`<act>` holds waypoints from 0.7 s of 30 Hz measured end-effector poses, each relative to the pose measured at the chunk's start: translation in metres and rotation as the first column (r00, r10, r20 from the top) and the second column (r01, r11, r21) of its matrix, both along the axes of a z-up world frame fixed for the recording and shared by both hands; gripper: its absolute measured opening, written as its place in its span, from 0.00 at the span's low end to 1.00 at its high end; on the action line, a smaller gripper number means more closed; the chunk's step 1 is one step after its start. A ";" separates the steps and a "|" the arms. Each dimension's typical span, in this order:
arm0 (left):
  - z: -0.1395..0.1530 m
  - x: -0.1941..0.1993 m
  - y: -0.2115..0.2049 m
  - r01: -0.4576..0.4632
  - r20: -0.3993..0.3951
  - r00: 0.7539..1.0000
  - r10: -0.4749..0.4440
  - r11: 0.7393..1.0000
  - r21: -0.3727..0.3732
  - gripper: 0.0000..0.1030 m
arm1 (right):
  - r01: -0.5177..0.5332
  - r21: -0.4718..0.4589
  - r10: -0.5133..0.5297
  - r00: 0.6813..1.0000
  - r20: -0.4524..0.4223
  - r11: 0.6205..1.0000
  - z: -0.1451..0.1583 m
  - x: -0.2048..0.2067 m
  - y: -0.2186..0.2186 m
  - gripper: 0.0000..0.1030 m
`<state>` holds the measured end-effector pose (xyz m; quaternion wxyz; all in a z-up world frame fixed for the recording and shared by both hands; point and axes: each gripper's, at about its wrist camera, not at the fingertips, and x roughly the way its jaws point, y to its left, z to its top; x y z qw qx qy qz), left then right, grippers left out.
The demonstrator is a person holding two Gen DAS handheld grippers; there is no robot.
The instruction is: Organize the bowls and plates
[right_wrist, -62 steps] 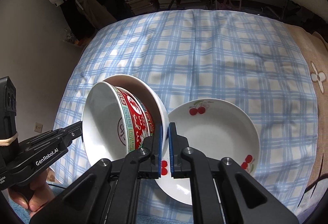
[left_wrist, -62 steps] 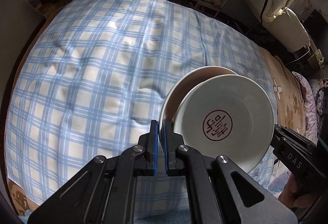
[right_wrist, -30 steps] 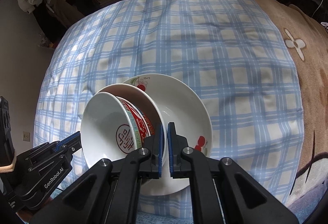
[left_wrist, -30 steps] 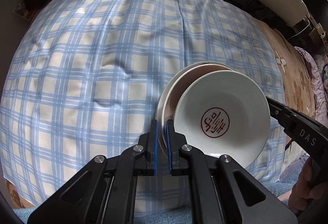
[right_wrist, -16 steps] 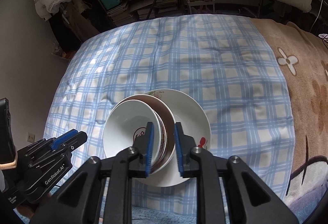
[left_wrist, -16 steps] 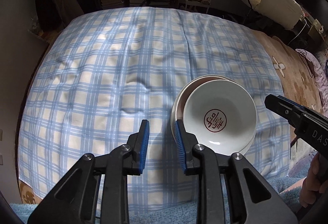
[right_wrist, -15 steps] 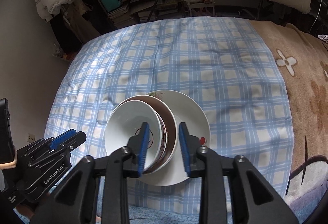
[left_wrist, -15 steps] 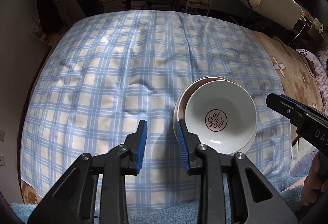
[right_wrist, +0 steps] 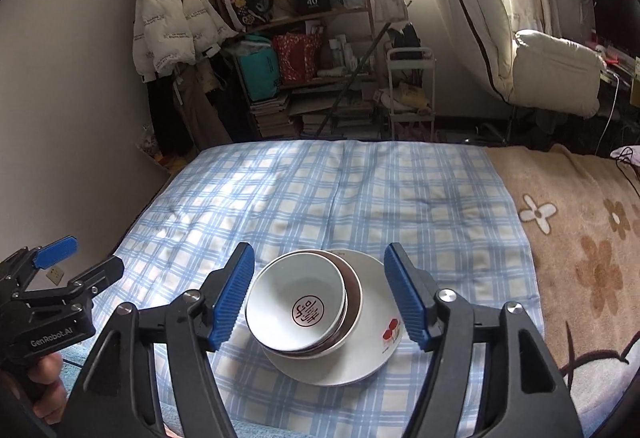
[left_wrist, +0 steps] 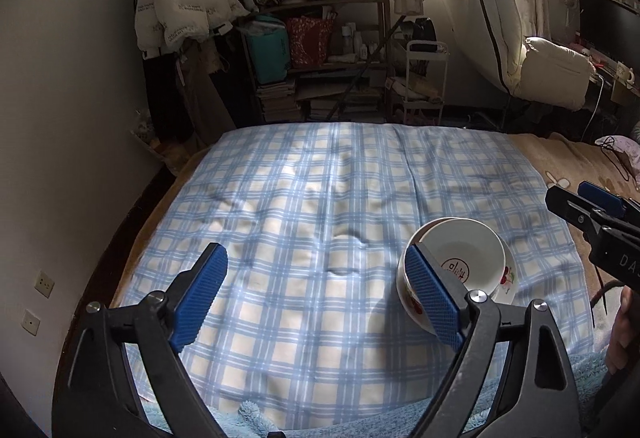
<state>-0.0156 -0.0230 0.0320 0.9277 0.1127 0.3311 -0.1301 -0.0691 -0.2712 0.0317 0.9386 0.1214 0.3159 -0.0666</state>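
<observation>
A white bowl with a red seal (right_wrist: 304,302) is nested in a brown-rimmed bowl (right_wrist: 354,292). Both rest on a white cherry plate (right_wrist: 372,346) on the blue plaid sheet. My right gripper (right_wrist: 319,253) hovers above and behind the stack. Its jaws are opening and the pads touch nothing. In the left wrist view the stacked bowls (left_wrist: 460,258) lie just right of my left gripper (left_wrist: 314,254). That gripper's jaws are also opening wide over bare sheet, empty. Each gripper shows at the edge of the other's view: left gripper (right_wrist: 86,258), right gripper (left_wrist: 576,195).
The plaid sheet (left_wrist: 300,197) covers the bed, with a brown flowered blanket (right_wrist: 580,238) to its right. Beyond the far edge stand a cluttered shelf (right_wrist: 312,57), a small metal cart (right_wrist: 412,89) and a white chair (right_wrist: 552,77). A person's hand (right_wrist: 44,398) holds the left grip.
Both grippers were shut on the bowls' rims while setting them on the cherry plate. They have let go, spread their jaws, and risen back and tilted up from the stack.
</observation>
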 end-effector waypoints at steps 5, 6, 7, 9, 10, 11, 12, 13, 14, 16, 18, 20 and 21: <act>0.007 -0.015 0.021 -0.066 0.112 0.991 0.066 0.998 -0.007 0.92 | 0.001 -0.036 0.003 0.996 0.087 0.999 0.012 -0.012 0.009 0.97; 0.008 -0.015 0.024 -0.076 0.121 0.990 0.077 0.997 -0.013 0.92 | 0.002 -0.044 0.002 0.995 0.099 0.999 0.013 -0.014 0.011 0.99; 0.008 -0.016 0.027 -0.084 0.128 0.988 0.085 0.996 -0.016 0.92 | 0.005 -0.052 0.001 0.994 0.107 0.999 0.014 -0.015 0.012 1.00; 0.008 -0.018 0.032 -0.084 0.152 0.985 0.086 0.996 -0.022 0.92 | 0.015 -0.066 -0.007 0.993 0.120 0.998 0.016 -0.018 0.015 1.00; 0.008 -0.021 0.033 -0.079 0.172 0.982 0.082 0.997 -0.024 0.92 | 0.024 -0.074 -0.015 0.993 0.119 0.997 0.015 -0.018 0.016 1.00; 0.008 -0.024 0.034 -0.079 0.193 0.978 0.082 0.997 -0.025 0.92 | 0.030 -0.082 -0.020 0.992 0.121 0.996 0.015 -0.019 0.017 1.00; 0.008 -0.026 0.035 -0.086 0.212 0.973 0.088 0.996 -0.021 0.92 | 0.032 -0.086 -0.021 0.992 0.128 0.996 0.015 -0.020 0.017 1.00; 0.008 -0.028 0.035 -0.092 0.229 0.969 0.093 0.996 -0.017 0.93 | 0.035 -0.091 -0.022 0.991 0.133 0.995 0.015 -0.022 0.019 1.00; 0.008 -0.030 0.036 -0.096 0.241 0.966 0.096 0.995 -0.014 0.93 | 0.034 -0.097 -0.021 0.990 0.137 0.995 0.015 -0.022 0.020 1.00; 0.005 -0.031 0.037 -0.111 0.246 0.963 0.110 0.994 -0.013 0.94 | 0.025 -0.107 -0.010 0.990 0.140 0.994 0.016 -0.022 0.022 1.00; 0.002 -0.031 0.037 -0.127 0.239 0.963 0.124 0.992 -0.004 0.94 | 0.025 -0.109 -0.009 0.989 0.146 0.994 0.016 -0.024 0.023 1.00; -0.002 -0.030 0.037 -0.132 0.237 0.963 0.126 0.991 0.009 0.94 | 0.024 -0.107 -0.009 0.990 0.142 0.994 0.016 -0.024 0.022 1.00; -0.003 -0.030 0.037 -0.134 0.237 0.963 0.127 0.991 0.012 0.94 | 0.024 -0.105 -0.009 0.990 0.140 0.994 0.016 -0.024 0.023 1.00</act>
